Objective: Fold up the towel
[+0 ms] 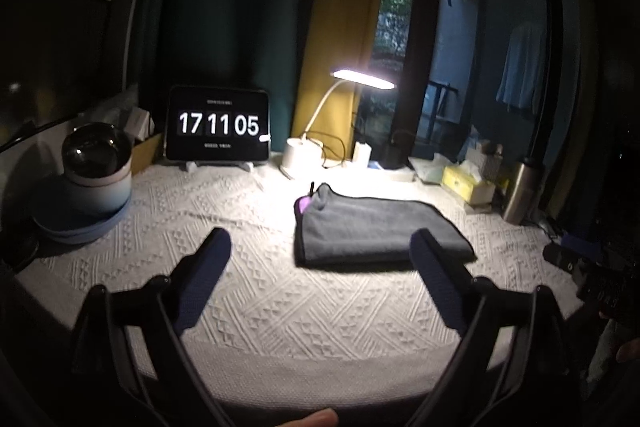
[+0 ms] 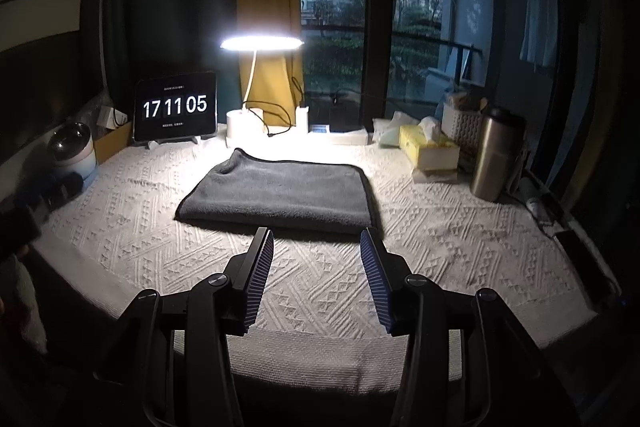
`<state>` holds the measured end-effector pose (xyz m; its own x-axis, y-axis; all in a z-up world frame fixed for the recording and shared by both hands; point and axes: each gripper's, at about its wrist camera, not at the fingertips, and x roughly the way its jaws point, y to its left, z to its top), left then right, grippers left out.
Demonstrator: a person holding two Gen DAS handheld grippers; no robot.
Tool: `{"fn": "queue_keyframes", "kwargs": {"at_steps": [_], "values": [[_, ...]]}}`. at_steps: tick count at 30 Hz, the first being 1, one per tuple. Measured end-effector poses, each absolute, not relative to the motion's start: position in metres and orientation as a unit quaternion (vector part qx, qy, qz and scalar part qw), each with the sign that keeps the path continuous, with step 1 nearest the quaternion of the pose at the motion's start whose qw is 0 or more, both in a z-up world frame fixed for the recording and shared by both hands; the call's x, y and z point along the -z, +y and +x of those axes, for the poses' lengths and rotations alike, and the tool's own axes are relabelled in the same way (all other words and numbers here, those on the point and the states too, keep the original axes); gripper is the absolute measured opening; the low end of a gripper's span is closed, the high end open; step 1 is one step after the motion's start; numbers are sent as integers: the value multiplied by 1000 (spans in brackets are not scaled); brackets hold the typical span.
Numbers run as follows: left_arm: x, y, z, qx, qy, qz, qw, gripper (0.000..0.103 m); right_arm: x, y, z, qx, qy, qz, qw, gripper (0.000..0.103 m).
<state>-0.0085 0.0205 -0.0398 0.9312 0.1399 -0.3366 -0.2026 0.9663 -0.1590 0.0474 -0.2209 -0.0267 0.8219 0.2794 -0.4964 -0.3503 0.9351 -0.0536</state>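
Right tongs spread wide, empty, hovering just short of the near edge of the grey towel. Left tongs likewise released, held above the worktop, aimed left of the towel. Towel already folded flat, under the desk lamp. For another fold: probably pinch both near corners, lift evenly, lay across, keep edges aligned.

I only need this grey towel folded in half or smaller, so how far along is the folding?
Done: the towel lies doubled on the tablecloth, layered edges showing on its side. In hand: nothing; left gripper and right gripper are open, short of it. Left: perhaps another fold.
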Motion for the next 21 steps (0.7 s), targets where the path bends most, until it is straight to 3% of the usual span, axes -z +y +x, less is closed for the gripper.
{"fn": "queue_keyframes", "kwargs": {"at_steps": [21], "values": [[28, 7, -11, -82, 162, -67, 981, 92, 28, -224, 45, -171, 251, -60, 951, 49]]}}
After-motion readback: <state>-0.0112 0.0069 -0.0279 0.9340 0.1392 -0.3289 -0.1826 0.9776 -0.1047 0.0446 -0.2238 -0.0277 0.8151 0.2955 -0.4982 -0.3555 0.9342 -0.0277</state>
